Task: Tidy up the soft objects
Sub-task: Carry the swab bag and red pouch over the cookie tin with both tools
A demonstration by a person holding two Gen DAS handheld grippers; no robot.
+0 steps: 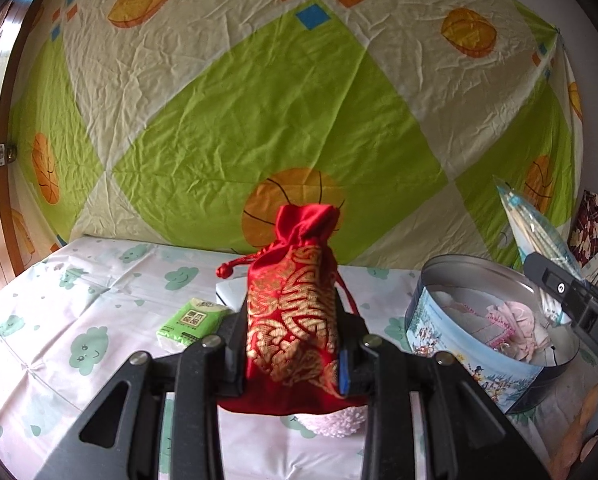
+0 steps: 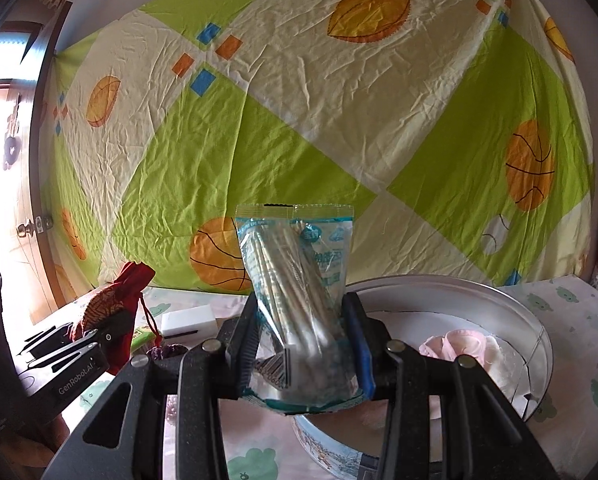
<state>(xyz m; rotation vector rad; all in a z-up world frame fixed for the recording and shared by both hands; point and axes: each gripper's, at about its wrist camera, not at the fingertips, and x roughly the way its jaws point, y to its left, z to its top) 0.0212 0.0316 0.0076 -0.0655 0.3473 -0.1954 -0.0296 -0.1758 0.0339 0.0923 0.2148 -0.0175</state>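
Note:
My left gripper (image 1: 293, 332) is shut on a red drawstring pouch with gold embroidery (image 1: 295, 304), held upright above the table left of the round tin (image 1: 459, 364). The pouch also shows in the right wrist view (image 2: 111, 304), with the left gripper (image 2: 75, 350) around it. My right gripper (image 2: 303, 344) is shut on a clear plastic packet of cotton swabs (image 2: 299, 280), held upright over the near edge of the tin (image 2: 539, 332). The packet shows in the left wrist view (image 1: 535, 232). Pink cloth (image 2: 463, 346) lies inside the tin.
A green tissue pack (image 1: 191, 320) and a white block (image 2: 187, 320) lie on the cloud-print tablecloth (image 1: 79, 312). A fluffy pale pink item (image 1: 335, 420) sits under the pouch. A patterned sheet (image 1: 259, 100) hangs behind. A wooden door stands at left.

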